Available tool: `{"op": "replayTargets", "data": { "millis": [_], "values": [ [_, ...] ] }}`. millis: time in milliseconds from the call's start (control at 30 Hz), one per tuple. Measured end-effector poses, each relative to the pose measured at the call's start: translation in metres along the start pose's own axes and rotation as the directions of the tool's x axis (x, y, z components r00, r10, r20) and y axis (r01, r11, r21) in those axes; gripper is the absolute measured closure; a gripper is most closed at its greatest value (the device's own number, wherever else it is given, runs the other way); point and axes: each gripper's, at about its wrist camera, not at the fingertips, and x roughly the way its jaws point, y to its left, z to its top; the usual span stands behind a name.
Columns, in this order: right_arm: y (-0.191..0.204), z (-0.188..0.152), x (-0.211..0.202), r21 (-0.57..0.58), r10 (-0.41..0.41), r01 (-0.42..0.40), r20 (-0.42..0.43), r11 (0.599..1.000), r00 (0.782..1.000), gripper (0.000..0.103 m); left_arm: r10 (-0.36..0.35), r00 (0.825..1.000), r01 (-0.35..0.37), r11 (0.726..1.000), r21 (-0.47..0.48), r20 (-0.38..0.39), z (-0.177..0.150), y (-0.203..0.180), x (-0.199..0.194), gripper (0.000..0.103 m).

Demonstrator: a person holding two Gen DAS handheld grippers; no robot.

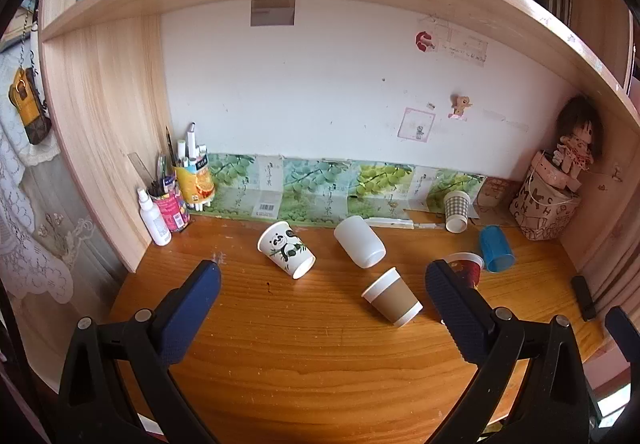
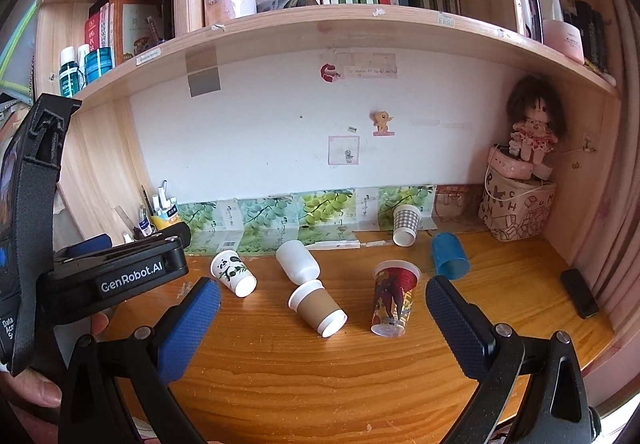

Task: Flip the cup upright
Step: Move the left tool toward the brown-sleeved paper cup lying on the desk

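Several cups lie on their sides on the wooden desk: a panda cup, a white plastic cup, a brown paper cup, a blue cup and a checked cup. A red printed cup stands upright; in the left wrist view my finger partly hides it. My left gripper is open and empty above the desk, short of the cups. My right gripper is open and empty, with the brown cup between its fingers' line of sight. The left gripper's body shows at left.
Pen pots and a white bottle stand at the back left. A printed bag with a doll fills the back right corner. A black phone lies by the right wall. A bookshelf hangs overhead.
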Motion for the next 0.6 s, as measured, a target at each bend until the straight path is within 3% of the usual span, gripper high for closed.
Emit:
{"op": "replayTargets", "data": {
  "millis": [367, 467, 600],
  "values": [
    [-0.017, -0.002, 0.024, 0.013, -0.007, 0.009, -0.11, 1.0, 0.994, 0.0, -0.04, 0.983, 0.036, 0.999, -0.026, -0.18, 0.0, -0.013, 0.042, 0.001],
    [-0.028, 0.004, 0.035, 0.001, 0.006, -0.006, -0.13, 1.0, 0.991, 0.0, -0.072, 0.973, 0.055, 0.995, -0.08, -0.221, 0.001, -0.015, 0.056, 0.001],
    [-0.05, 0.013, 0.054, -0.002, 0.037, -0.038, -0.157, 0.999, 0.987, 0.0, -0.056, 0.961, 0.016, 0.989, -0.147, -0.272, 0.005, -0.019, 0.076, 0.001]
  ]
}}
